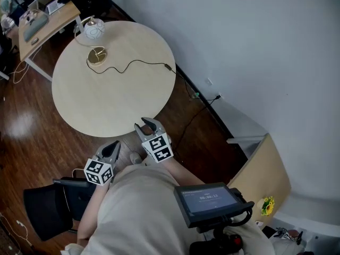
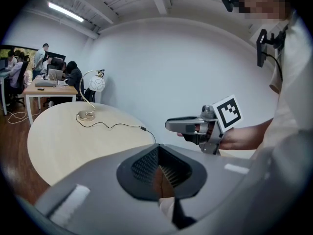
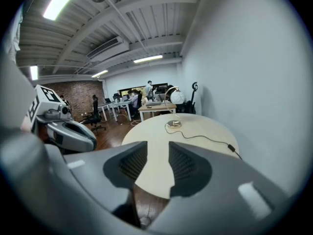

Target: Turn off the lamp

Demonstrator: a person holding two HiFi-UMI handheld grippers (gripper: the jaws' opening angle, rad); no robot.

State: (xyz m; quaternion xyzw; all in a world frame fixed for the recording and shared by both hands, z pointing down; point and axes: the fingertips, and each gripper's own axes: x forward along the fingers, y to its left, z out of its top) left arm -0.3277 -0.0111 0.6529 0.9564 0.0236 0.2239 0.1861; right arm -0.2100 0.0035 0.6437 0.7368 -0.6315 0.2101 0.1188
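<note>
Right tongs [image 3: 157,146] are spread, with nothing between them but a view of the round pale worktop [image 1: 117,100]. Left tongs [image 2: 158,148] are pressed together at the tips and empty. Both hover at the worktop's near edge, close to the person's body.

The lamp [image 1: 94,32], a white globe on a curved stem with a brass base, stands at the far side, well apart from both. Its cord [image 1: 138,61] trails across the top to a small dark block [image 1: 168,66], probably the switch.

The reach is just beginning. Next, one pair of tongs must cross to that block or the base and press it.
</note>
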